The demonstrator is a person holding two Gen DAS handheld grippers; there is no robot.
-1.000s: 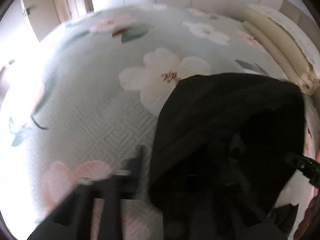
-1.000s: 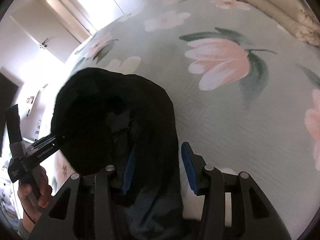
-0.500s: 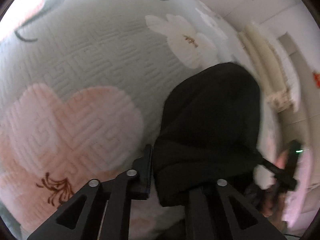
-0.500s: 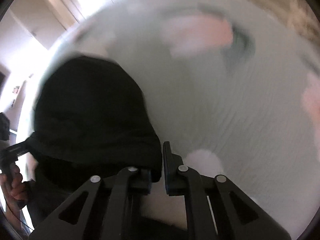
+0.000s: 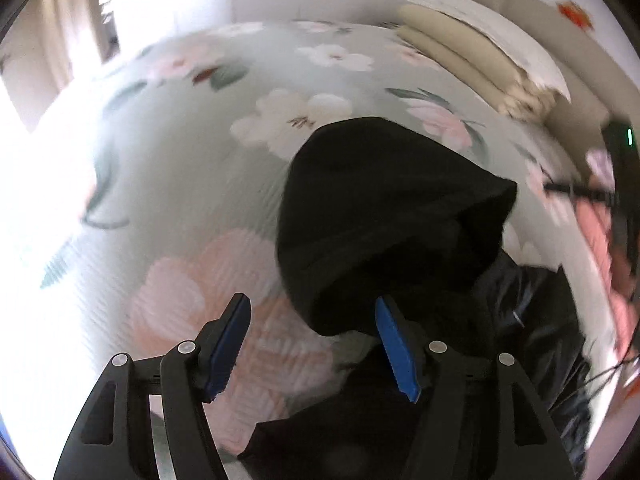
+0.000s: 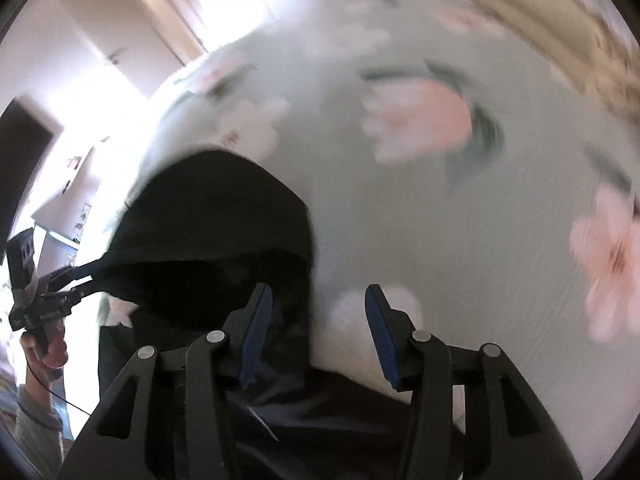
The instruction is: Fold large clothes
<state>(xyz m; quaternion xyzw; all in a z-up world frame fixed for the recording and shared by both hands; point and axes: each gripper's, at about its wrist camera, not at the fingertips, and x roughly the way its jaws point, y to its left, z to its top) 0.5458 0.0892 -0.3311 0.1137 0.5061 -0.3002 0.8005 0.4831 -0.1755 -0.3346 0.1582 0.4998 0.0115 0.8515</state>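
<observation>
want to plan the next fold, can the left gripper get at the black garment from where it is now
Probably yes. The left gripper is open, and the black garment lies right at its right finger on the bedspread, with nothing between.

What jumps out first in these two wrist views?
The black garment, a dark rounded heap near the middle of the left wrist view, lying on the pale green bedspread with big pink and white flowers. Next, the blue-padded left tool open at the garment's near edge, and the right tool open at its other edge. Beige folded bedding sits at the far right of the bed.
</observation>
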